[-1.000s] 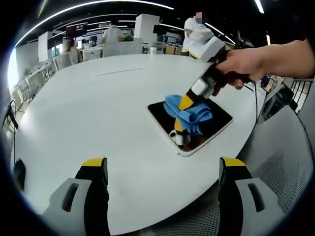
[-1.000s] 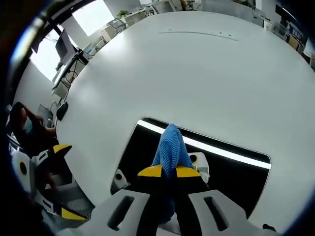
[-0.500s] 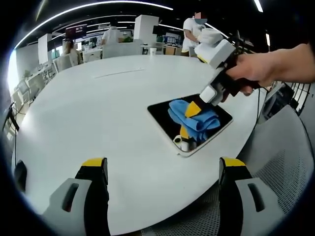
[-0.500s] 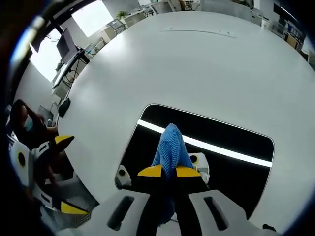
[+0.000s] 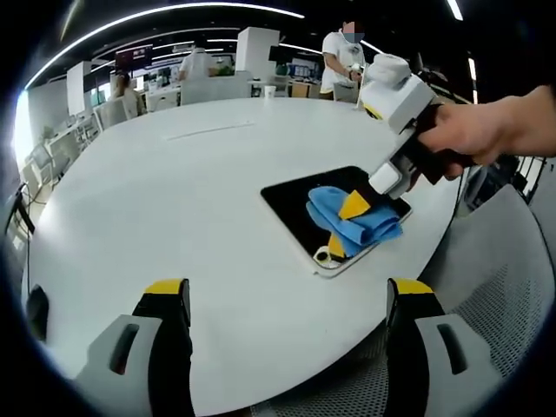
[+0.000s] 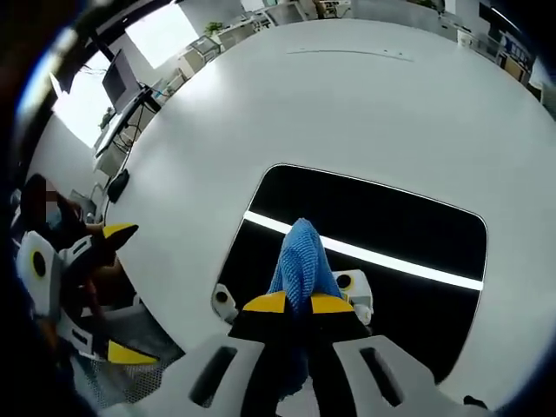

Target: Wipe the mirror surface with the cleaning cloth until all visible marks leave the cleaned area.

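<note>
While the right hand-held gripper (image 6: 291, 304) grips the blue cleaning cloth (image 5: 352, 215) against the mirror (image 6: 373, 234) near the table (image 5: 174, 191) edge, no marks are discernible; wiping appears underway. Left hand-held gripper (image 5: 287, 300) stands released.

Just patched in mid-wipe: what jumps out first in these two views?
The blue cloth, pinched in the right gripper, pressed on the dark mirror near the round white table's edge. In the right gripper view the mirror reflects a bright light strip. The left gripper hovers open, away from the mirror.
</note>
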A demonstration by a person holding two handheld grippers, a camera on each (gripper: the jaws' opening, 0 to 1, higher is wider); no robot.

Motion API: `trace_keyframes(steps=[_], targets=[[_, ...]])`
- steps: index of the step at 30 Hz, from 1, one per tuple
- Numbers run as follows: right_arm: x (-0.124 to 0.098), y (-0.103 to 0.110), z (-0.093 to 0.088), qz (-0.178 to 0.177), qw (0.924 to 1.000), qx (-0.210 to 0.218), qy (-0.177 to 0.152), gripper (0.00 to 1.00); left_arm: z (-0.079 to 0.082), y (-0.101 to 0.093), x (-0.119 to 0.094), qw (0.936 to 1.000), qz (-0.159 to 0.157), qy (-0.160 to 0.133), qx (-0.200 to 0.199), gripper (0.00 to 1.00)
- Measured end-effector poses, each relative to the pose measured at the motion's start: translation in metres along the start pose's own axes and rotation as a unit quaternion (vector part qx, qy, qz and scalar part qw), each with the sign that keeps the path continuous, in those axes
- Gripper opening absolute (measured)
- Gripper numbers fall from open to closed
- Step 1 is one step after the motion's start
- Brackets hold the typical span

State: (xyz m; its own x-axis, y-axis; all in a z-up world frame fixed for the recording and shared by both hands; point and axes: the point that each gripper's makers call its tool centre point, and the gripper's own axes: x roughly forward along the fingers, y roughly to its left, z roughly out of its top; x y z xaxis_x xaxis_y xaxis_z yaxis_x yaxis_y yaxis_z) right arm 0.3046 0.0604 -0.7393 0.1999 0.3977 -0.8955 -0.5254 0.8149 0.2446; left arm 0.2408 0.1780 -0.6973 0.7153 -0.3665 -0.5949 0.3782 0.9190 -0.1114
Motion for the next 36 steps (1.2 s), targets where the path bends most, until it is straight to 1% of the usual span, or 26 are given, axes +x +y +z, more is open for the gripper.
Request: trace_keyframes(steps=[8, 19, 31, 32, 34, 36], targets=[[-0.005, 0.005, -0.011, 0.001, 1.0, 0.006, -0.003, 0.02, 0.001, -0.001, -0.001, 1.0, 0.001, -0.001, -0.001, 0.92], [-0.007, 0.009, -0.021, 0.004, 0.9999, 0.015, -0.006, 0.02, 0.003, -0.002, -0.003, 1.0, 0.0, -0.005, -0.002, 0.92], [-0.009, 0.012, -0.027, 0.006, 0.9999, 0.014, -0.008, 0.02, 0.003, -0.003, -0.002, 1.0, -0.003, -0.005, -0.003, 0.93], [-0.008, 0.012, -0.027, 0.006, 0.9998, 0.015, -0.008, 0.02, 0.003, -0.003, -0.002, 1.0, -0.004, -0.007, 0.0, 0.93], [-0.009, 0.012, -0.027, 0.006, 0.9998, 0.016, -0.007, 0.02, 0.009, -0.005, -0.003, 0.9996, -0.004, -0.024, 0.013, 0.92], [-0.01, 0.013, -0.028, 0.007, 0.9998, 0.015, -0.008, 0.02, 0.011, -0.005, -0.003, 0.9993, -0.004, -0.032, 0.02, 0.92]])
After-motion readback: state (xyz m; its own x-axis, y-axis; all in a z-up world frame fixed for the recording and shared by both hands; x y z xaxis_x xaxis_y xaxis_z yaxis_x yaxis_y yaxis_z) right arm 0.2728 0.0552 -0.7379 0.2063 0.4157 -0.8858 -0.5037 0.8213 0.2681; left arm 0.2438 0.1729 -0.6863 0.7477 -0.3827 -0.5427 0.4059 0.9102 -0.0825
